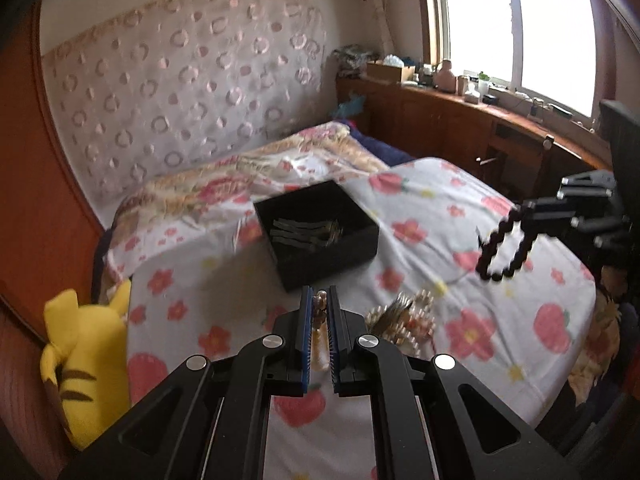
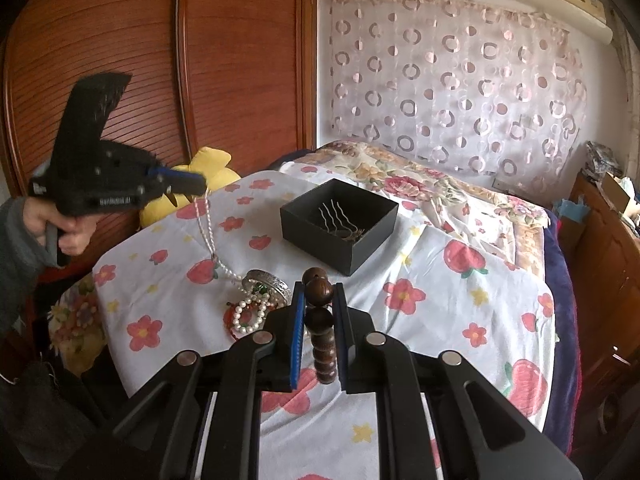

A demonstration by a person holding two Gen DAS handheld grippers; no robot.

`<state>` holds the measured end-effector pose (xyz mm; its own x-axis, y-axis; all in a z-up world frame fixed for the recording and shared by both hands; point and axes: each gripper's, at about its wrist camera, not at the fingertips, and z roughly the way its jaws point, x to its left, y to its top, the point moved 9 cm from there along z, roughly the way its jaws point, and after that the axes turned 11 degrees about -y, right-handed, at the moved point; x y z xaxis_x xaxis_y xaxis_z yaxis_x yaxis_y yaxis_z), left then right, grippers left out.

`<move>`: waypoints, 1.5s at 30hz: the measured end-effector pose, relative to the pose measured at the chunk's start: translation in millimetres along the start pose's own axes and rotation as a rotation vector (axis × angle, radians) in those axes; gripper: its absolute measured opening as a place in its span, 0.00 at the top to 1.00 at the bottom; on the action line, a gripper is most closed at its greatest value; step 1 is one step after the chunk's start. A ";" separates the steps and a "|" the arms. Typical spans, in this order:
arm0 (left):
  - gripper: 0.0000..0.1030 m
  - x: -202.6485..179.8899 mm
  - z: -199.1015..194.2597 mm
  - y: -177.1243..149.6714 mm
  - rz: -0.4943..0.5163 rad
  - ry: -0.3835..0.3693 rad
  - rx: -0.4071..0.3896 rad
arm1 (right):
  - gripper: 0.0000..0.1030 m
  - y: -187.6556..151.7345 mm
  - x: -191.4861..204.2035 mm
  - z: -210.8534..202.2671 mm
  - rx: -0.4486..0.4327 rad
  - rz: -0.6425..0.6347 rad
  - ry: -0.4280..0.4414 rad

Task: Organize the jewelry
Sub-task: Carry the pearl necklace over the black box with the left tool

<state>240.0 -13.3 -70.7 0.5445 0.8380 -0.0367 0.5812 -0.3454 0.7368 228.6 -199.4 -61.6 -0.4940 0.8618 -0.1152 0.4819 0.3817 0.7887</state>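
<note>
A black open box (image 1: pixel 320 232) (image 2: pixel 340 224) with wavy hairpins inside sits on the flowered bedspread. My left gripper (image 1: pixel 319 300) (image 2: pixel 202 190) is shut on a pearl necklace (image 2: pixel 208 236) that hangs down to a jewelry pile (image 2: pixel 260 300) (image 1: pixel 404 320) of pearls and a silver bangle. My right gripper (image 2: pixel 318 292) (image 1: pixel 520 210) is shut on a dark wooden bead bracelet (image 2: pixel 320 320) (image 1: pixel 500 252), held in the air right of the box and pile.
A yellow plush toy (image 1: pixel 88 360) (image 2: pixel 200 176) lies at the bed's left edge by a wooden wardrobe (image 2: pixel 160 60). A wooden counter (image 1: pixel 480 120) with clutter runs under the window. A folded floral quilt (image 1: pixel 280 160) lies behind the box.
</note>
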 end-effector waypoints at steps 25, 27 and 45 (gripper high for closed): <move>0.94 -24.2 -96.6 84.7 0.009 -0.059 -0.228 | 0.86 -3.1 10.1 6.1 0.008 -0.011 0.003; 0.95 -38.2 -100.4 104.1 0.051 -0.055 -0.239 | 0.86 -0.8 11.9 4.3 0.002 -0.015 0.006; 0.94 0.0 -45.4 83.6 0.041 0.032 -0.110 | 0.86 2.9 14.7 4.5 -0.003 -0.021 0.017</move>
<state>261.2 -23.0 21.6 0.5460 0.8377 0.0157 0.4880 -0.3332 0.8068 226.0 -184.1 -63.7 -0.5160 0.8479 -0.1215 0.4691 0.3984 0.7882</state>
